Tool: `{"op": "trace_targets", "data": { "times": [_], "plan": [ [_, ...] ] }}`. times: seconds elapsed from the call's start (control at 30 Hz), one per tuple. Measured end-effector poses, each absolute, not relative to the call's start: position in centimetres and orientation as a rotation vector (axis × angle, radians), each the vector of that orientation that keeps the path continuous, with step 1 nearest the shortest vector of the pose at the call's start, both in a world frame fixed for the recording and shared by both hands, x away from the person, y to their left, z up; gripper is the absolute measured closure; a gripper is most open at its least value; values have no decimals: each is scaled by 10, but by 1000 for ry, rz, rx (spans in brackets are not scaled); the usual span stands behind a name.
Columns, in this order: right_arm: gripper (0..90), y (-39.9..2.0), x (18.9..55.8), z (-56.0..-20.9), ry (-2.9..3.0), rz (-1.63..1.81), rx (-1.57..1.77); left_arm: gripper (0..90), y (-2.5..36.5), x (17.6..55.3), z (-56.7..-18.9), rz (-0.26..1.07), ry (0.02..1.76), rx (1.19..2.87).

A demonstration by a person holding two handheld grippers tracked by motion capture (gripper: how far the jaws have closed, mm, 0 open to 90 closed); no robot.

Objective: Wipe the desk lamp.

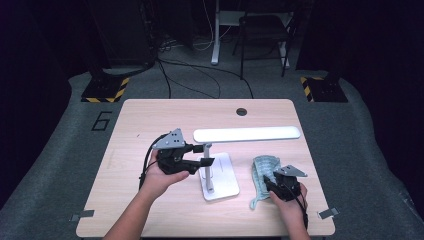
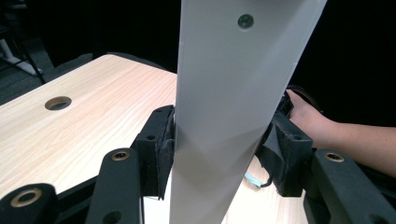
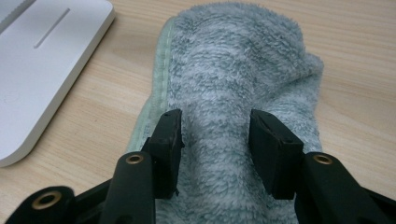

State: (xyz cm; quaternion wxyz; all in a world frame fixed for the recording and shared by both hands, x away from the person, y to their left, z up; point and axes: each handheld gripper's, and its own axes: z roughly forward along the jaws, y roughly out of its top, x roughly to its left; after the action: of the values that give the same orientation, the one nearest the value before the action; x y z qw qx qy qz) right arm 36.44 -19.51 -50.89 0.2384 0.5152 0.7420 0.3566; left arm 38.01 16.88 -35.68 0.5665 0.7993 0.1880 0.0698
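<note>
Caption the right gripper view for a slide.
Right gripper, jaws apart, over a fluffy grey-green cloth on the light wooden table, beside the white lamp base.

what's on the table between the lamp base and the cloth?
Nothing: bare wood separates the white lamp base from the grey-green cloth. The high view shows the gap; the right gripper view shows it close up, base left of cloth.

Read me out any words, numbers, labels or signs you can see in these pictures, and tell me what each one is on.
"6": a large dark numeral on the grey floor mat, just beyond the table's far left corner.
No other writing is readable: the white desk lamp, the grey-green cloth and the table carry no visible text or brand.
The yellow-and-black hazard stripes on the stand bases are a pattern, not text.
</note>
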Motion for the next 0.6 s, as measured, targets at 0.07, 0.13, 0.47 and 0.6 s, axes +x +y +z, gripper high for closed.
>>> {"op": "trace_targets", "data": {
  "times": [0.07, 0.13, 0.47, 0.6],
  "plan": [
    [538, -195, 364, -509, 2031, 980, 1415, 488, 169, 380, -356, 161, 440, 1880],
    [536, -195, 365, -509, 2033, 981, 1414, 487, 169, 380, -355, 164, 441, 1885],
    [535, -195, 366, -512, 2034, 962, 1419, 505, 170, 380, -353, 170, 427, 1892],
    [538, -196, 368, -515, 2039, 972, 1424, 513, 171, 379, -352, 174, 406, 1898]
  ]
}}
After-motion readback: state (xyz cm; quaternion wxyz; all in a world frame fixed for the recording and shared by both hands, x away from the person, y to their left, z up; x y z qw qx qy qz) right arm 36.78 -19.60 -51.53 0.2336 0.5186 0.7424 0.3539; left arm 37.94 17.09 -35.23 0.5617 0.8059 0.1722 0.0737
